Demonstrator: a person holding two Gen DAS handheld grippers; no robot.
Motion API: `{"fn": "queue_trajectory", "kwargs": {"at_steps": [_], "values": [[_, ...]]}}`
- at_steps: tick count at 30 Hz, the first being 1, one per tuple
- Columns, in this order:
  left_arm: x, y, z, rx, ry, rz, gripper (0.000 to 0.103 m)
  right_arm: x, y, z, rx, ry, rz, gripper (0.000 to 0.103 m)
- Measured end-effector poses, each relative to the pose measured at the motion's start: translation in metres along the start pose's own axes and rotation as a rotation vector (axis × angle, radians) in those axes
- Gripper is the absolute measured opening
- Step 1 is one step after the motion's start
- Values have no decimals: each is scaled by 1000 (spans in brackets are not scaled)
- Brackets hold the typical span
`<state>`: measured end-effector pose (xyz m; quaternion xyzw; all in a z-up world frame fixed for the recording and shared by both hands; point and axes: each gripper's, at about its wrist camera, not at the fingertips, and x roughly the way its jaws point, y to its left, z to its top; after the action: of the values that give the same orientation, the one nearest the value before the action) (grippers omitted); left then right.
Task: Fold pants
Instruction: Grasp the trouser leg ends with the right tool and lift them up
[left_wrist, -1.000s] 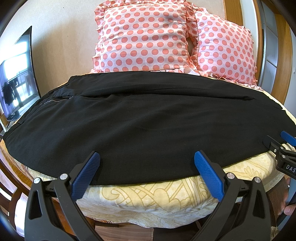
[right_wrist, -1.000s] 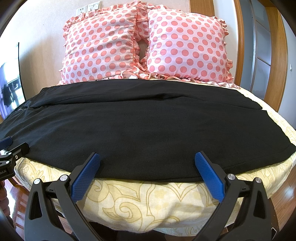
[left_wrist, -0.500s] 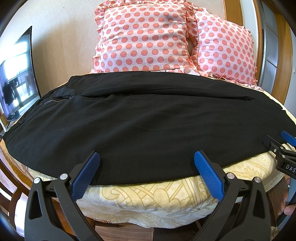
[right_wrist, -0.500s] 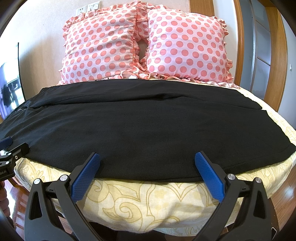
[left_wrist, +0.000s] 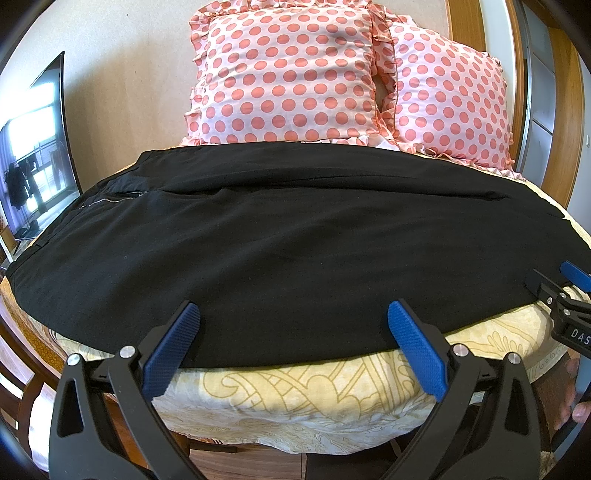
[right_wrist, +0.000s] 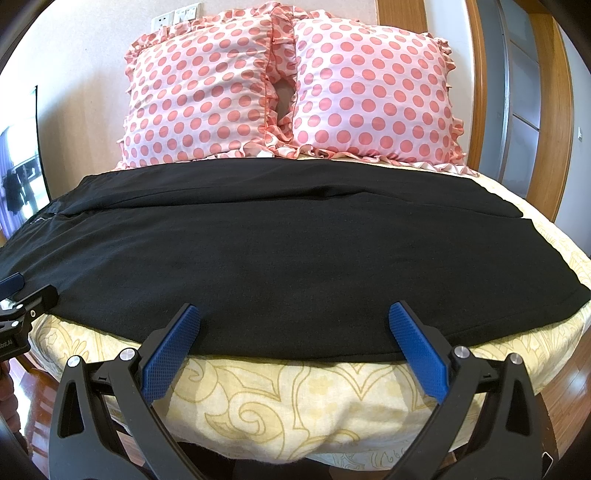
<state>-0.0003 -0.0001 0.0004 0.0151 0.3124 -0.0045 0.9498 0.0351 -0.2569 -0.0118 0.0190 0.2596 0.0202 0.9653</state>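
Black pants (left_wrist: 295, 240) lie flat and sideways across the bed, waist and zipper (left_wrist: 107, 199) to the left, leg ends to the right; they also show in the right wrist view (right_wrist: 288, 251). My left gripper (left_wrist: 293, 314) is open and empty, fingertips at the pants' near edge. My right gripper (right_wrist: 293, 314) is open and empty at the same near edge further right. Each gripper shows at the edge of the other's view: the right one (left_wrist: 557, 291) and the left one (right_wrist: 22, 295).
A cream patterned bedspread (right_wrist: 295, 398) covers the bed under the pants. Two pink polka-dot pillows (right_wrist: 199, 92) (right_wrist: 373, 88) lean against the wall behind. A TV screen (left_wrist: 33, 155) stands at the left. A wooden door frame (right_wrist: 550, 110) is at the right.
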Motion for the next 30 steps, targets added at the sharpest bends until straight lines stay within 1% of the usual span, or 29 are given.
{"fn": "queue_trajectory", "kwargs": {"at_steps": [2, 4, 5, 6, 7, 8, 10, 13, 15, 16, 17, 18, 19, 20, 22, 26, 27, 29, 30], "values": [[0, 0, 1, 2, 5, -2, 101, 2, -1, 5, -11, 29, 13, 102], [1, 1, 3, 2, 25, -12, 101, 6, -9, 19, -10, 76, 71, 102], [0, 2, 8, -1, 38, -21, 101, 6, -19, 29, 14, 66, 94, 102], [0, 7, 14, -18, 49, -49, 101, 1, -34, 47, 45, 42, 96, 102], [-1, 7, 13, -28, 38, -56, 101, -1, -53, 66, 83, 12, 75, 102], [-3, 10, 16, -44, 36, -71, 101, -2, -63, 75, 108, -1, 51, 102], [-2, 16, 27, -94, 23, -109, 101, 11, -104, 117, 217, 0, 2, 102], [2, 23, 37, -151, 20, -125, 101, 48, -154, 157, 335, 55, -91, 102], [5, 25, 42, -162, 19, -141, 101, 89, -192, 182, 417, 120, -176, 102], [7, 25, 44, -164, 15, -152, 101, 106, -207, 191, 455, 156, -215, 96], [8, 25, 46, -161, 9, -155, 101, 132, -225, 199, 498, 202, -248, 85], [10, 25, 49, -152, -2, -154, 101, 151, -237, 204, 529, 238, -267, 80], [10, 23, 51, -144, -11, -149, 101, 178, -253, 210, 573, 289, -285, 69], [11, 22, 53, -132, -17, -141, 101, 193, -262, 212, 600, 314, -299, 61], [13, 19, 57, -103, -31, -127, 101, 228, -280, 216, 645, 359, -343, 54], [20, 14, 62, -66, -33, -133, 101, 267, -302, 218, 684, 393, -427, 54], [22, 14, 62, -60, -30, -134, 101, 270, -302, 220, 675, 375, -456, 54], [29, 11, 62, -47, -15, -134, 101, 281, -304, 224, 641, 387, -479, 53], [31, 11, 62, -45, -10, -136, 101, 286, -304, 223, 605, 390, -495, 50]]}}
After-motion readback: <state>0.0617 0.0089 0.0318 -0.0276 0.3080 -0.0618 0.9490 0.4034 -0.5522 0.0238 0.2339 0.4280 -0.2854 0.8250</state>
